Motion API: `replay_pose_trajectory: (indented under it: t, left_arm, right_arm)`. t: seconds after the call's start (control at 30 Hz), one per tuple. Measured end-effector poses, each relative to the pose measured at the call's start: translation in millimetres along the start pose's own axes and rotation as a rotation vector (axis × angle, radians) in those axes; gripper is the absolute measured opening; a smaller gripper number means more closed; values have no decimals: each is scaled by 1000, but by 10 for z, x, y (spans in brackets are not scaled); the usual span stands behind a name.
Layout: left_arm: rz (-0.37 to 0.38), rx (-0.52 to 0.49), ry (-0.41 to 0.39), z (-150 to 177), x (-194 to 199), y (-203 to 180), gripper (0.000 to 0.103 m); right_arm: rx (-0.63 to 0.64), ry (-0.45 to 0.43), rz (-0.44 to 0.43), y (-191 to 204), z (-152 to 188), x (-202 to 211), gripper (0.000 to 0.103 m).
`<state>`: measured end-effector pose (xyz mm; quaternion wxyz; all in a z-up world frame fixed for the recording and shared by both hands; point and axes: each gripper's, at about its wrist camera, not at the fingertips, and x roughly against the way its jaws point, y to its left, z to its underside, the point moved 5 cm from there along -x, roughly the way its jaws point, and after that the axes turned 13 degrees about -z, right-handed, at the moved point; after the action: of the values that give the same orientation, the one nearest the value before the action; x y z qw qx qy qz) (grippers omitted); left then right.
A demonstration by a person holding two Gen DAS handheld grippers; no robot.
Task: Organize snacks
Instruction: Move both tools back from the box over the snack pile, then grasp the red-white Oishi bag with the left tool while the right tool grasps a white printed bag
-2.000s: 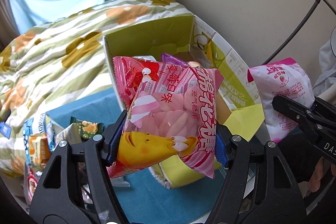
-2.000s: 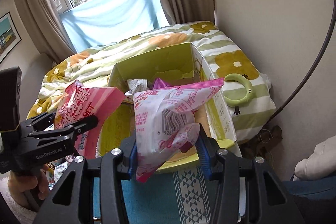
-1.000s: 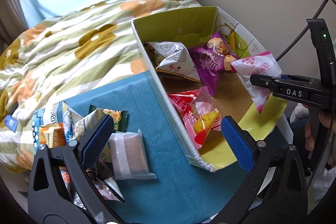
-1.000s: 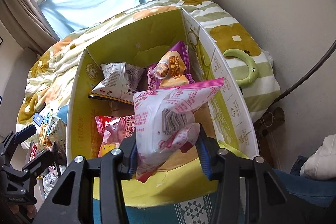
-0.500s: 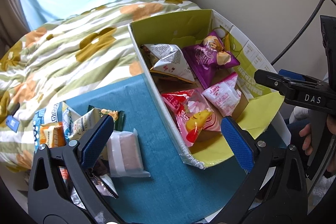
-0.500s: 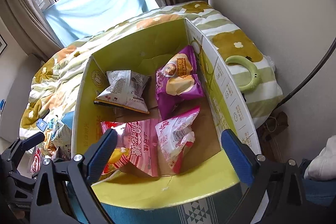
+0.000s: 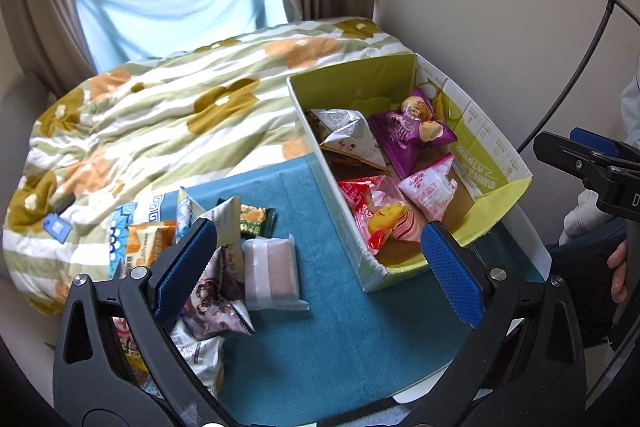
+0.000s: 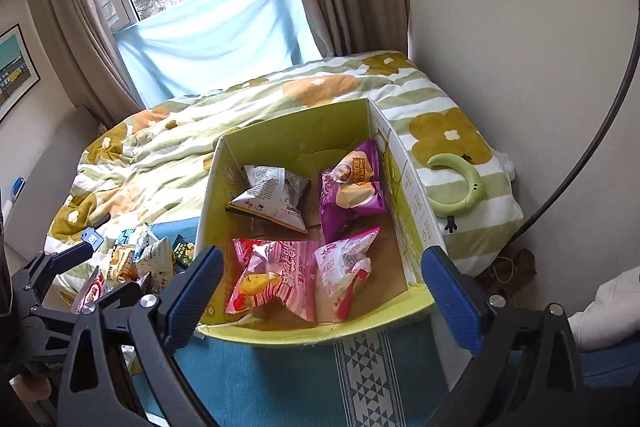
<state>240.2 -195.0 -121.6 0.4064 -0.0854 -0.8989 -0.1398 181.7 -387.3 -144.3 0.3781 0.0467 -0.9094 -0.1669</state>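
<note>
My right claw [image 8: 320,291] stood spread wide and empty over the cardboard box [image 8: 280,337]'s near rim, having let go its crinkly pale-pink packet [image 8: 346,267], which lay at the box's near right corner beside the glossy pink marshmallow bag [image 8: 276,275]. My left claw [image 7: 316,263] gaped too, above bare teal cloth [image 7: 344,339] beside the loose snacks [image 7: 224,259].

We cannot read the small print on the cardboard box [image 8: 414,205]. The left tool's [image 7: 318,253] arm hides part of the loose snack pile [image 7: 188,267]. Only fingers of a hand [image 7: 618,269] show at the right edge.
</note>
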Motion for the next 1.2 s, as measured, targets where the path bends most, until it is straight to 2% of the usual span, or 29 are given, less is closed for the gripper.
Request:
replay_pose_trajectory:
  t: [0.1,0.27,0.37,0.7,0.93,1.2]
  left_arm:
    - [-14,38,-7,119,193,130,101]
    - [-89,92,-23,438,528,416,101]
    - [-129,144,-12,674,685,636,101]
    - [-232,286,3,1321,996,1451,101]
    - [-232,315,18,1573,844,2016,101]
    - [-146,241,60,1557,349,2485,101]
  right_arm:
    - [37,-18,-2,110,38,154,98]
    - [89,-33,-39,320,152,369,98]
    - [131,-20,-55,477,272,413,98]
    - [195,13,-189,1083,666,390,99]
    - [247,63,-240,1632,914,168,98]
    - [164,147,-266,2118,1238,-364,99]
